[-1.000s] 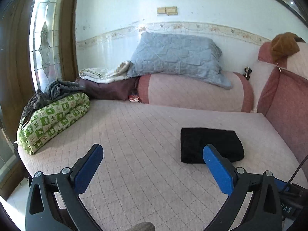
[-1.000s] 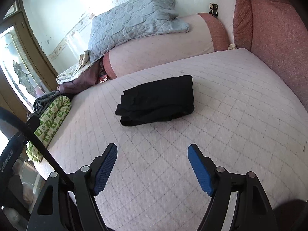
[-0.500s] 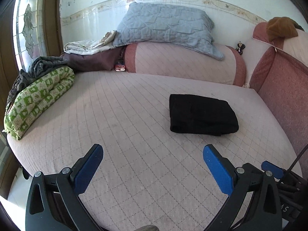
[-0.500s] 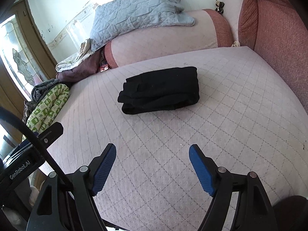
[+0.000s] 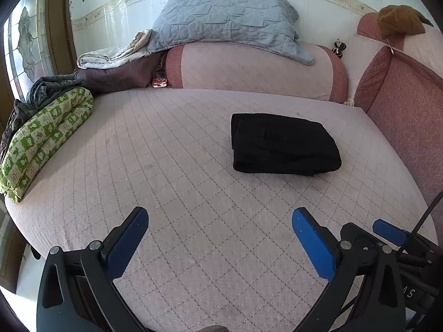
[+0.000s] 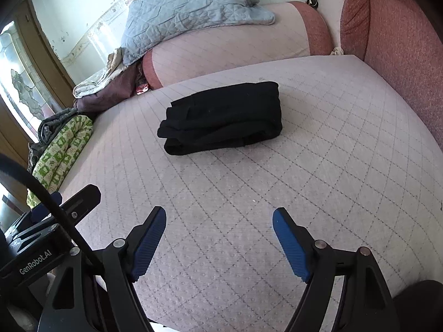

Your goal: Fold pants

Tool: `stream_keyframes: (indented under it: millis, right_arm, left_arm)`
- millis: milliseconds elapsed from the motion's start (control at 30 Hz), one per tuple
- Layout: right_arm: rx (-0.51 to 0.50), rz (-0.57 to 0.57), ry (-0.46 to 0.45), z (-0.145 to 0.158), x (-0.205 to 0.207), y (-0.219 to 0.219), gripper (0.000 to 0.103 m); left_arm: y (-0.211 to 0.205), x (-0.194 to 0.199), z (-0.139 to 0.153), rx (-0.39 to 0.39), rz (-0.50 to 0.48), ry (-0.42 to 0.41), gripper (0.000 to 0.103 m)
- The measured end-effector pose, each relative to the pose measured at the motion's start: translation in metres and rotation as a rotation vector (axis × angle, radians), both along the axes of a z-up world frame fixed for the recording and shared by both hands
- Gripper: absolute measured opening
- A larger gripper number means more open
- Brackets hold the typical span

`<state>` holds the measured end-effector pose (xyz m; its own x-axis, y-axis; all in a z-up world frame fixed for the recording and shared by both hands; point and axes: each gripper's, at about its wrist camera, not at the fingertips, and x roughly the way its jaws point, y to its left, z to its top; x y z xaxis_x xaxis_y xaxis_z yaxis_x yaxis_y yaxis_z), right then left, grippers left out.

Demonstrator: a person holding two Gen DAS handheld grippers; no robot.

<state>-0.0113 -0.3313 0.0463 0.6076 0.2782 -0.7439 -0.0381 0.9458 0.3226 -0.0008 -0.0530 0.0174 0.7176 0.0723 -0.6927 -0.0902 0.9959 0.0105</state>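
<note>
Black pants (image 5: 282, 145) lie folded into a compact rectangle on the pink quilted bed (image 5: 166, 166), right of centre. The same pants (image 6: 224, 117) sit ahead of my right gripper. My left gripper (image 5: 220, 224) hangs open over the near part of the bed, well short of the pants, with nothing between its blue pads. Over the bed's near edge my right gripper (image 6: 218, 221) is also open and empty. Part of the right gripper (image 5: 387, 232) shows at the lower right of the left wrist view, and the left gripper's body (image 6: 41, 238) at the lower left of the right wrist view.
A green patterned quilt (image 5: 47, 135) with grey clothes on it lies along the bed's left edge. A pink bolster (image 5: 254, 72) carries a grey-blue pillow (image 5: 227, 19) at the back. Red cushions (image 5: 407, 110) bound the right side. A black cable (image 6: 47, 193) crosses the lower left.
The left wrist view has tipped down, so the pants and bedding sit higher and larger in frame. The right wrist view tilted slightly down too. Both grippers stayed open and the pants did not move.
</note>
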Motion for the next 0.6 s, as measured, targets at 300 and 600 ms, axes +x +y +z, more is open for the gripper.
stream_keyframes:
  millis: [300, 600]
  right_arm:
    - [-0.007, -0.017, 0.017, -0.005, 0.007, -0.004, 0.084]
    - [-0.05, -0.032, 0.009, -0.004, 0.013, -0.007, 0.085]
  left_arm:
    - [0.005, 0.007, -0.007, -0.008, 0.009, 0.022, 0.103]
    - [0.01, 0.014, -0.015, -0.02, 0.006, 0.055, 0.103]
